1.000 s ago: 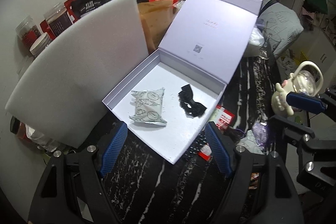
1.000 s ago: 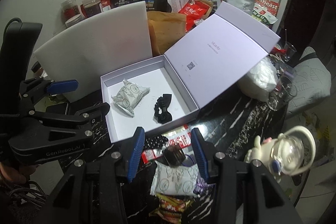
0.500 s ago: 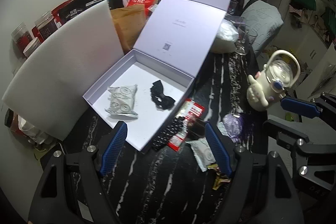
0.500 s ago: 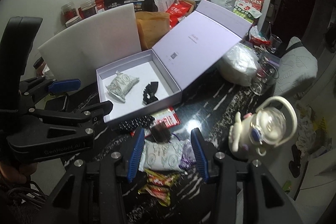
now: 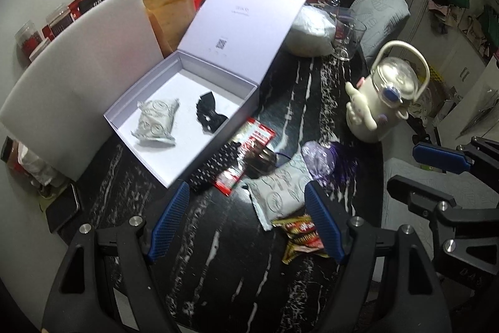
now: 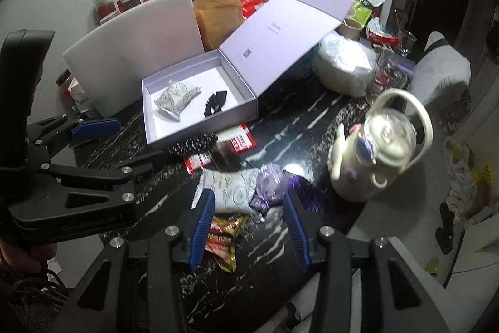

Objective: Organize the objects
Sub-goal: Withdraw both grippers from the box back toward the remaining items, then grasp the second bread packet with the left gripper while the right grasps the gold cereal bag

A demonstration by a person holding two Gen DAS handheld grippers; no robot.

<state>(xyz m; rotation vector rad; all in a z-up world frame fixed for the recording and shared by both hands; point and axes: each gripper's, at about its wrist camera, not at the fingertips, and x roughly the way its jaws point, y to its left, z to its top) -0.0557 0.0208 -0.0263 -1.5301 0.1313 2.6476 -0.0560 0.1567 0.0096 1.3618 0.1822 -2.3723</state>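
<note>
An open lilac box point(image 5: 215, 67) holds a white patterned pouch point(image 5: 156, 122) and a black bow point(image 5: 210, 114). In front of it on the black marble table lie a polka-dot strip point(image 5: 218, 164), a red packet point(image 5: 249, 142), a second white pouch point(image 5: 279, 188), a purple tasselled thing point(image 5: 318, 158) and a red-gold snack wrapper point(image 5: 301, 234). My left gripper point(image 5: 246, 195) hovers open over this pile. My right gripper point(image 6: 248, 198) is open above the loose pouch point(image 6: 230, 189) and the purple thing point(image 6: 271, 186), and neither pad touches them.
A cream teapot-shaped bottle point(image 6: 374, 152) stands right of the pile, near the table's edge. A white foam sheet point(image 5: 84, 77) leans behind the box. A phone point(image 5: 62, 208) lies at the left. Bags, jars and glasses crowd the back.
Both grippers have drawn back and to the right, away from the box, and the loose pile now lies under them. Their jaws have kept the same width.
</note>
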